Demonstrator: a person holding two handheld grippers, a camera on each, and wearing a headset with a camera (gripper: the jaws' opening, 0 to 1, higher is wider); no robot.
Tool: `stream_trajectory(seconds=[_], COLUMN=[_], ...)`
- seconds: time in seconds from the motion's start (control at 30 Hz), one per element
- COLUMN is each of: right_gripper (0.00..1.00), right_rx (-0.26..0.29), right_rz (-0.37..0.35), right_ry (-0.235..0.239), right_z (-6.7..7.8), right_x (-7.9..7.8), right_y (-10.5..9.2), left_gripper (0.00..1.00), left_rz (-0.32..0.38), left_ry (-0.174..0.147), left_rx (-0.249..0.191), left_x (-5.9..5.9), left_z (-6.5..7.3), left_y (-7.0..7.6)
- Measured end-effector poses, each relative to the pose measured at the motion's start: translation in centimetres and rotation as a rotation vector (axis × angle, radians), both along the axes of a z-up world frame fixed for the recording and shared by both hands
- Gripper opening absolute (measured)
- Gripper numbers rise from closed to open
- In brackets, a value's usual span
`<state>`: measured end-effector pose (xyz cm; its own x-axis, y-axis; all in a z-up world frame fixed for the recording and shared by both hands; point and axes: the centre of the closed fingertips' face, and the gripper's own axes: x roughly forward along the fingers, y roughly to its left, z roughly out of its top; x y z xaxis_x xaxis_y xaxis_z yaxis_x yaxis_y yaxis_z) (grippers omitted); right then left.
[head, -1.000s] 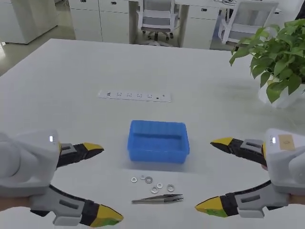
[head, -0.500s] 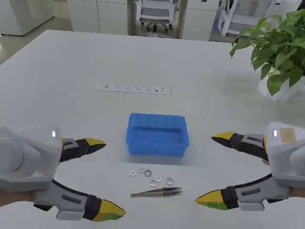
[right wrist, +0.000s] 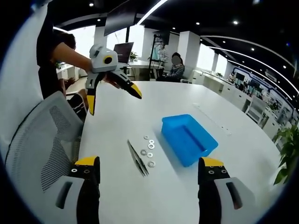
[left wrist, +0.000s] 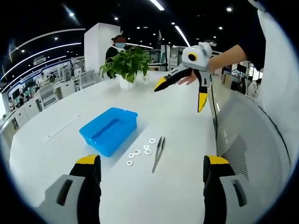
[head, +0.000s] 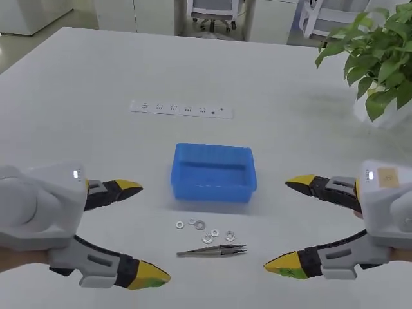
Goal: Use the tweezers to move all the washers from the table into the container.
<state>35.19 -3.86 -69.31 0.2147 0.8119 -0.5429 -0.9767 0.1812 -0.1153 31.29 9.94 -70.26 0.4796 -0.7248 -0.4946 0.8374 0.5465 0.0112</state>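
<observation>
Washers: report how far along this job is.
Nothing done yet: the blue box looks empty. Nothing in hand: left claw and right claw are both open, and the tweezers lie untouched on the table. Left: pick up the tweezers and move all six washers.

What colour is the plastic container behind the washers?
Blue: the rectangular plastic container shows best in the head view.

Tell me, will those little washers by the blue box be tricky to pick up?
Probably: the washers lie flat and thin on the table, leaving little edge for the tweezers to catch. They look small and metallic, so likely light and apt to skid on that smooth top if nudged. Lying flat, they seem unlikely to roll.
</observation>
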Motion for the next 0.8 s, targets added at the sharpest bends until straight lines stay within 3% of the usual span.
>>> stream_trajectory(seconds=[0.07,0.13,0.23,0.47,0.53,0.6,0.67,0.8], right_gripper=[0.86,0.84,0.78,0.73,0.71,0.69,0.65,0.60], right_rx=[0.000,0.001,-0.007,-0.036,-0.025,-0.038,-0.050,-0.046], right_rz=[0.004,0.006,0.014,0.056,0.055,0.065,0.071,0.073], right_ry=[0.007,0.009,-0.002,0.038,0.057,0.069,0.071,0.087], right_z=[-0.3,-0.5,-1.1,-3.3,-3.8,-4.5,-5.0,-5.4], right_x=[-0.1,-0.2,-0.2,-0.3,-0.1,0.0,0.3,0.7], right_y=[0.2,0.4,0.9,2.1,2.5,2.8,3.1,3.9], left_gripper=[0.96,0.95,0.91,0.85,0.74,0.74,0.74,0.71], left_rz=[0.005,0.014,0.024,0.017,-0.017,-0.037,-0.049,-0.059], left_ry=[-0.010,-0.069,-0.078,-0.064,-0.022,-0.017,0.004,0.013], left_rx=[0.016,0.059,0.083,0.064,0.043,0.060,0.056,0.051], left_x=[0.1,0.7,0.9,1.9,1.7,2.0,2.2,2.5], left_z=[-0.4,-0.7,-1.4,-2.5,-3.1,-3.8,-4.4,-4.9], left_y=[0.0,0.3,0.3,-0.6,-1.4,-1.7,-2.1,-2.8])
